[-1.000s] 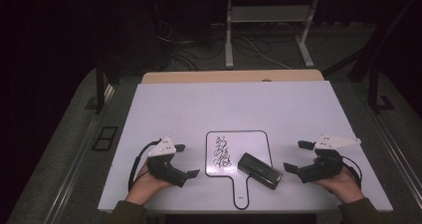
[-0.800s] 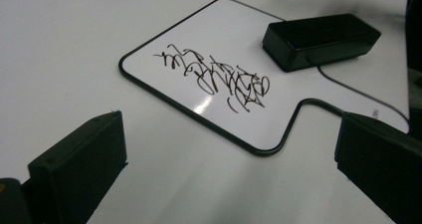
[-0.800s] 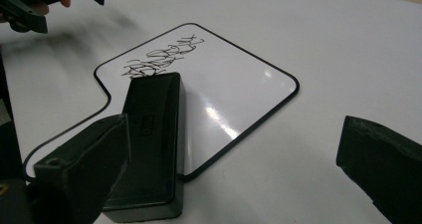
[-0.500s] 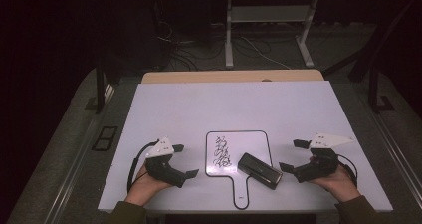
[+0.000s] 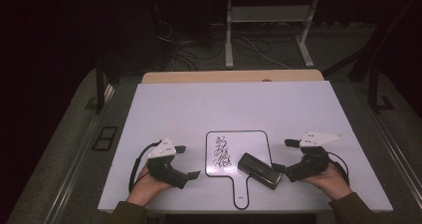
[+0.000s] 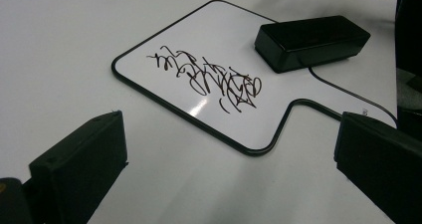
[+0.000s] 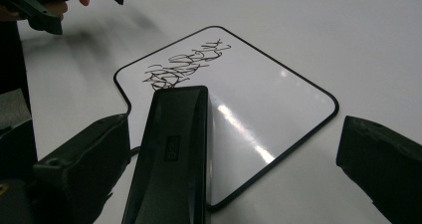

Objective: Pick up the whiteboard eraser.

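Claw on the right stands wide open with nothing between its jaws, its lower jaw just beside the near end of the eraser; the left claw is equally spread and empty, resting well apart from the board on its other side. Both are held by hands that come in from the near edge of the white surface, the largest thing in sight. On that surface, between the two claws, lies a small whiteboard with a black rim and a short handle pointing toward the person. Dark scribbles cover the board's left half. A black eraser lies slantwise on the board's near right corner, partly over the rim; in the right gripper view it sits between the jaws, closer to the left one.
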